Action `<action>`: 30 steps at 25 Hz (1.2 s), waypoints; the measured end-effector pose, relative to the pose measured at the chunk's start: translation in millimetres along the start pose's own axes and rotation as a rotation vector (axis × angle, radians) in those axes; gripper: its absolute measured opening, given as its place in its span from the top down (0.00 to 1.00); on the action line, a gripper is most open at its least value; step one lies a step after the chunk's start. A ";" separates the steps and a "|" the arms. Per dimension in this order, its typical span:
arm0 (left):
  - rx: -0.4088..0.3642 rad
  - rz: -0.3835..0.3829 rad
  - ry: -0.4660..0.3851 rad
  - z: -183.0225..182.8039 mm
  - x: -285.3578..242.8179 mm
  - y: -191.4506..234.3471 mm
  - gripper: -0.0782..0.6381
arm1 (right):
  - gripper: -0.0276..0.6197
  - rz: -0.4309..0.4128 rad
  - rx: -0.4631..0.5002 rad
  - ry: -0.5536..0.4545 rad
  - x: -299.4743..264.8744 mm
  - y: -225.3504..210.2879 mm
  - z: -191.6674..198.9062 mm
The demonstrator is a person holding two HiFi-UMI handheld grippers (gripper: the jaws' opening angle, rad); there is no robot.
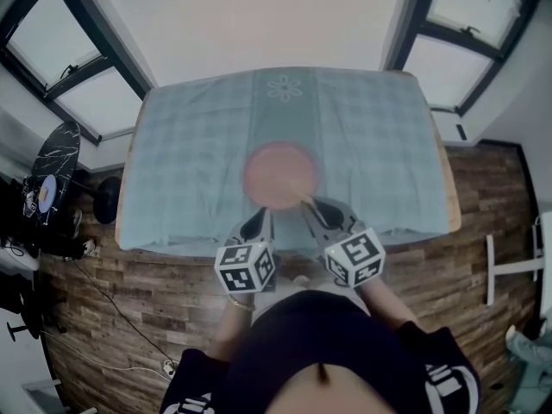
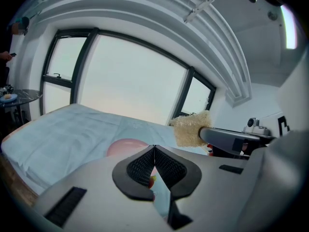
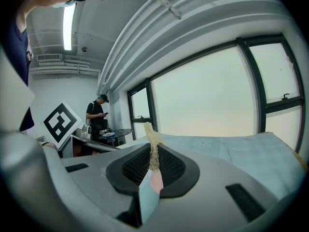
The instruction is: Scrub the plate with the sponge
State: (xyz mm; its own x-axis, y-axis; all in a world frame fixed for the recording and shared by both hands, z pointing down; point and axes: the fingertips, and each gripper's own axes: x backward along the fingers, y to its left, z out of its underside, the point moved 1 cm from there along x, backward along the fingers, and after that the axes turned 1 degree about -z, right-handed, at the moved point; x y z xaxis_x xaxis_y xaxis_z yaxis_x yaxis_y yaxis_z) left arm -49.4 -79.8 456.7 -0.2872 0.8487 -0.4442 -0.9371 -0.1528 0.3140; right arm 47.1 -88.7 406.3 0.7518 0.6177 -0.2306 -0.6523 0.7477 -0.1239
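Observation:
A round pink plate (image 1: 279, 174) lies in the middle of the table (image 1: 181, 145), which is covered with a pale blue checked cloth. Both grippers hover over the table's near edge, just short of the plate. My right gripper (image 1: 312, 203) is shut on a pale yellow sponge (image 2: 192, 128), and only its thin edge (image 3: 153, 149) sticks up between the jaws in the right gripper view. My left gripper (image 1: 261, 216) is beside it to the left, jaws shut with nothing held. In the left gripper view the plate (image 2: 126, 147) shows just beyond the shut pads.
Large windows run behind the table. A round black marble side table (image 1: 53, 166) with dishes stands at the far left on the wooden floor (image 1: 129, 291). A person (image 3: 98, 117) stands by another table in the right gripper view. A white frame (image 1: 513, 267) lies on the floor at right.

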 end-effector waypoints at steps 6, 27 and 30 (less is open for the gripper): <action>0.004 -0.011 0.025 3.3 -13.7 8.5 0.88 | 0.90 0.020 -0.023 0.024 -7.9 -11.8 10.3; 0.013 -0.006 0.094 2.4 -85.9 84.0 0.88 | 0.90 0.124 -0.039 0.140 -93.5 -59.1 39.9; 0.020 -0.007 0.112 3.4 -97.0 94.2 0.88 | 0.90 0.125 -0.032 0.163 -110.0 -66.1 45.8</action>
State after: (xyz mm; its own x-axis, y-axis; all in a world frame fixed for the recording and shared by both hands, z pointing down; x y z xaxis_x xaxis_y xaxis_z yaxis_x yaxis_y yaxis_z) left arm -109.2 -174.8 532.2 -0.3025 0.7876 -0.5368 -0.9352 -0.1364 0.3268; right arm 11.9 -194.9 484.1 0.6407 0.6559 -0.3992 -0.7445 0.6578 -0.1143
